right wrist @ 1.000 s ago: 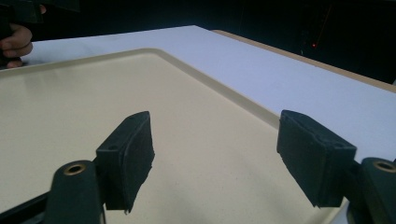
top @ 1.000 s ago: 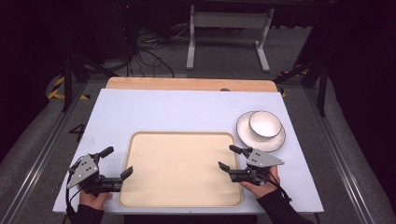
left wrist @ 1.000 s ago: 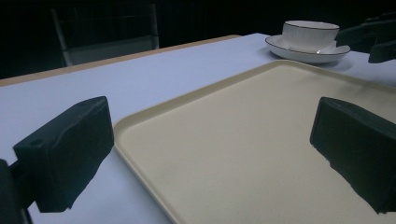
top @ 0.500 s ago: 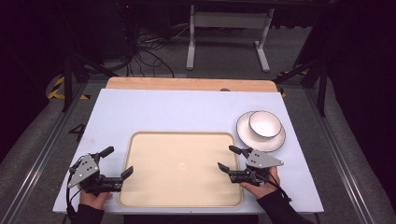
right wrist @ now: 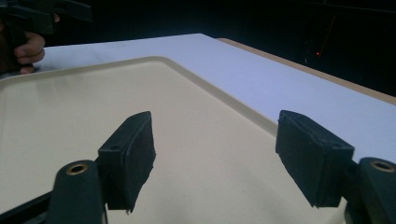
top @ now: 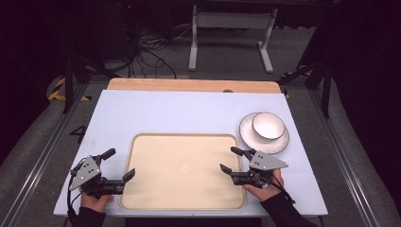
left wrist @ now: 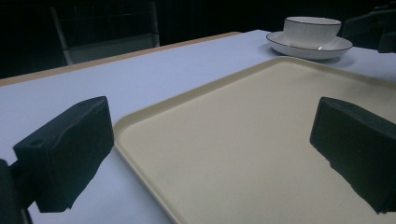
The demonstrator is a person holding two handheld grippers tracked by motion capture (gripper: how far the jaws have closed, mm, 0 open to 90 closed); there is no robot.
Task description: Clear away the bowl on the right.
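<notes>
One tray (top: 184, 170), cream-coloured and shallow with a raised rim, lies between the two grippers at the near side of the table, and nothing lies in it. The left gripper (top: 119, 164) sits at the tray's left edge, jaws spread wide and gripping nothing: one jaw hangs over the tray's near left corner, the other over the bare table just outside the rim. In the left gripper view the tray's rim (left wrist: 154, 109) runs between the two black jaws, with the flat of the tray stretching away ahead and to the right.

The right gripper (top: 232, 160) sits at the tray's right edge, pointing in across it. Its jaws also stand wide apart and empty; they have just drawn in very slightly, with nothing between them but the tray's surface below. In the right gripper view the tray (right wrist: 70, 116) spreads under and ahead of both jaws, and its far rim curves off just past the right-hand jaw.

Beyond the right gripper, well clear of its jaws and off the tray's far right corner, a white plate (top: 279, 142) with a dark rim line rests on the table. A white bowl (top: 267, 126) stands on that plate; its inside looks empty from above. The table (top: 165, 113) has a pale blue-white top.
</notes>
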